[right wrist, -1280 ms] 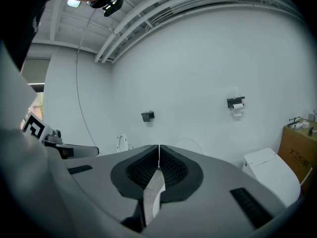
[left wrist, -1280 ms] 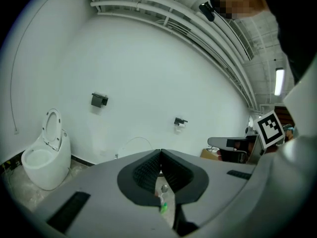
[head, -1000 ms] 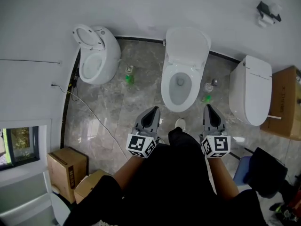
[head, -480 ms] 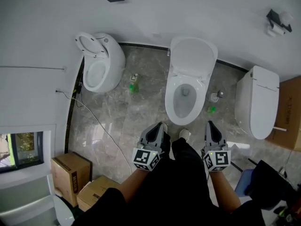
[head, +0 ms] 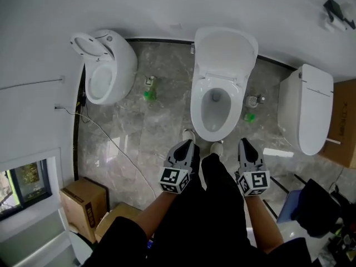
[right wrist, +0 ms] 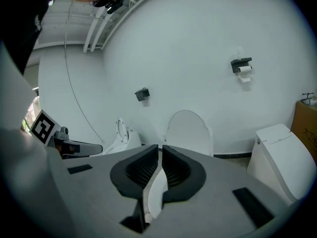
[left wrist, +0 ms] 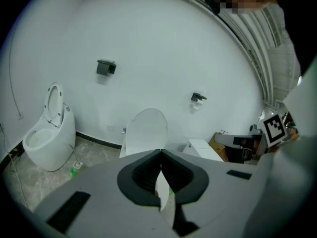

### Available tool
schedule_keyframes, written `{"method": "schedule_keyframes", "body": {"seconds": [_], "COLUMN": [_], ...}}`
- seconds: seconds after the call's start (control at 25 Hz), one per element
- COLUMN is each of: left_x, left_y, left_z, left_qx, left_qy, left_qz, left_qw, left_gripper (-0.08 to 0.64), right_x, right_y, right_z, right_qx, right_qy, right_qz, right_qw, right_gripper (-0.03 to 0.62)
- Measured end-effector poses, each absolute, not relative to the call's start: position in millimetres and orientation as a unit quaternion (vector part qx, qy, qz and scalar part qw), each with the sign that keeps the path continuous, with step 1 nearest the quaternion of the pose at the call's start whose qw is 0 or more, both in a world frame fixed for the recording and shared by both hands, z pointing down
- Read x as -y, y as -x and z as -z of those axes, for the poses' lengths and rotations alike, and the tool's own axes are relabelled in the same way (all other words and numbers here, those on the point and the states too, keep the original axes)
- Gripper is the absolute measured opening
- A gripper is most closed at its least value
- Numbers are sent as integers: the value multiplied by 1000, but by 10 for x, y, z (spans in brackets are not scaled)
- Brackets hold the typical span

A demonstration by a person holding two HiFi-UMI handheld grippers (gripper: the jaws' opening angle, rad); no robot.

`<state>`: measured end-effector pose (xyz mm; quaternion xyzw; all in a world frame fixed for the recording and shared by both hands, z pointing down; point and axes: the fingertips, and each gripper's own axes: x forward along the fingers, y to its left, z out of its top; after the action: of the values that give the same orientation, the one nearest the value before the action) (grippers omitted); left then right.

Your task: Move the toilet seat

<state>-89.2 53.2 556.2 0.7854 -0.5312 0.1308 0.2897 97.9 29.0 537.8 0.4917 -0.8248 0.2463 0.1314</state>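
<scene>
The middle toilet (head: 215, 107) stands against the white wall with its lid (head: 225, 52) raised upright and the seat ring (head: 199, 96) down around the bowl. The raised lid (left wrist: 146, 131) shows above my left jaws, and the same lid (right wrist: 188, 130) shows ahead in the right gripper view. My left gripper (head: 186, 145) and right gripper (head: 245, 144) hover near the bowl's front rim, either side of the person's legs. Both are shut with nothing between the jaws, clear of the toilet.
A rounded toilet (head: 105, 65) with its lid up stands at the left, a closed toilet (head: 308, 107) at the right. Green bottles (head: 149, 95) and a cable (head: 111, 143) lie on the marble floor. Cardboard boxes (head: 80, 202) sit at lower left. A paper holder (right wrist: 241, 66) hangs on the wall.
The person has stepped closer to the middle toilet. Both grippers stay shut and now sit nearer the bowl's front rim.
</scene>
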Motion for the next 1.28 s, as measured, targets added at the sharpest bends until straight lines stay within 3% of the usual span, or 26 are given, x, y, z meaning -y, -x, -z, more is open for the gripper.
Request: {"method": "schedule_keyframes", "body": {"seconds": [0.36,0.76,1.12,1.2,1.28], "left_x": [-416,-332,-446,-481,-523], "left_y": [812,838,912,928,955], "left_z": [-6686,-7763,-8655,-8820,-8992], "left_qx": [503,524,506,505,499], "left_qy": [-799,-773,-763,-760,-758], "left_qz": [-195,-159,-208,-214,-222], "left_qw": [266,321,344,349,355], "left_gripper": [14,14,14,14,14], "right_x": [-291,-269,-442,-469,-497], "right_y": [-971,-1043,-1163,-1173,-1191], "right_z": [-6765,-8029,-8942,-9115,-9269], "right_qx": [797,771,741,733,723], "right_qy": [-477,-470,-467,-463,-465], "right_qz": [-304,-344,-387,-407,-421], "right_qw": [212,257,288,286,288], "right_gripper": [32,34,37,137,153]}}
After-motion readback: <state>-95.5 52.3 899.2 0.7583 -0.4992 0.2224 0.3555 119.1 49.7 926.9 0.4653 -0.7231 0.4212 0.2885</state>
